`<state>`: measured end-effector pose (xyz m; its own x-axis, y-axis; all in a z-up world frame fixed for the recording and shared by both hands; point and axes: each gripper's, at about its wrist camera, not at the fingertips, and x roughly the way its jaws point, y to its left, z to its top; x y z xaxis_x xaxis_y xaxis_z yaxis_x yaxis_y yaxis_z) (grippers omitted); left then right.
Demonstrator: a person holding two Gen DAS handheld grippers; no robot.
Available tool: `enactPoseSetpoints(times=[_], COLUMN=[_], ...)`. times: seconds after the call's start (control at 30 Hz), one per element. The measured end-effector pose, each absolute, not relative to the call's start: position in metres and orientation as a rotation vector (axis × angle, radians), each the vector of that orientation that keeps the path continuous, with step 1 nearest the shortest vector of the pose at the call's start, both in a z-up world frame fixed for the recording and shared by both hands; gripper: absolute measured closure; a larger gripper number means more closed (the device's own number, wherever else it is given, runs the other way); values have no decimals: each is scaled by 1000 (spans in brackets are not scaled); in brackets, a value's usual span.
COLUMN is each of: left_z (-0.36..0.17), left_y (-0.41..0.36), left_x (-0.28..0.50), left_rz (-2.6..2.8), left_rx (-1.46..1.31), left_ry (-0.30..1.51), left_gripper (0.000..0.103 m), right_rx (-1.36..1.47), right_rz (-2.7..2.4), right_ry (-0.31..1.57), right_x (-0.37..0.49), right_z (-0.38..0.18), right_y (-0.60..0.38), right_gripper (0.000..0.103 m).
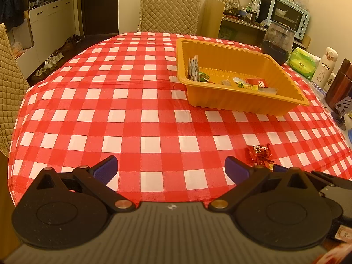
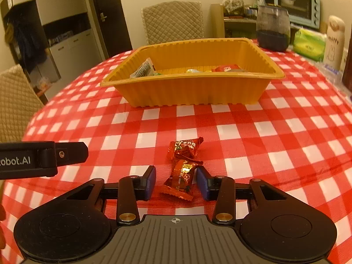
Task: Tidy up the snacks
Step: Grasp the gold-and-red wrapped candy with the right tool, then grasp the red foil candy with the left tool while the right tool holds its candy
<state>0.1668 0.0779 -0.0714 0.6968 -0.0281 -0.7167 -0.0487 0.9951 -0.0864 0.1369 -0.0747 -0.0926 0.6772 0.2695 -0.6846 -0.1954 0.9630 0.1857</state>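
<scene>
An orange plastic tray (image 1: 242, 104) (image 2: 193, 92) holds several wrapped snacks on the red-checked tablecloth. Two red-wrapped candies lie on the cloth in front of it: the nearer candy (image 2: 181, 181) sits between the fingers of my right gripper (image 2: 176, 181), which is open around it, pads apart from the wrapper. The farther candy (image 2: 184, 149) lies just beyond. My left gripper (image 1: 171, 168) is open wide and empty over bare cloth; the candies (image 1: 259, 154) show to its right. The left gripper's body also shows in the right wrist view (image 2: 44, 158).
A dark glass jar (image 1: 277, 41), green tissue pack (image 1: 302, 62), white Miffy bottle (image 1: 325, 67) and a dark wooden box (image 1: 338, 88) stand along the table's right edge. Quilted chairs stand behind (image 1: 169, 11) and left (image 1: 8, 83). A shelf holds a blue toaster oven (image 1: 288, 15).
</scene>
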Motion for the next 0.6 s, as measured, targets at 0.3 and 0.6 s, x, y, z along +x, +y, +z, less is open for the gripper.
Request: enactPoseSetpoints(times=[0.3,0.6], left_z=[-76,-83], left_y=[68,43], left_x=[169,186], left_rz=[-23,-188], left_rx=[-65,21], left_ry=[810,774], left_gripper=[1,3], right_rx=[70,182], right_rz=[227,94], right_ry=[790,799], right_x=[136,139], right_z=[-93,-82], right_y=[-82,-130], right_gripper=[81,81])
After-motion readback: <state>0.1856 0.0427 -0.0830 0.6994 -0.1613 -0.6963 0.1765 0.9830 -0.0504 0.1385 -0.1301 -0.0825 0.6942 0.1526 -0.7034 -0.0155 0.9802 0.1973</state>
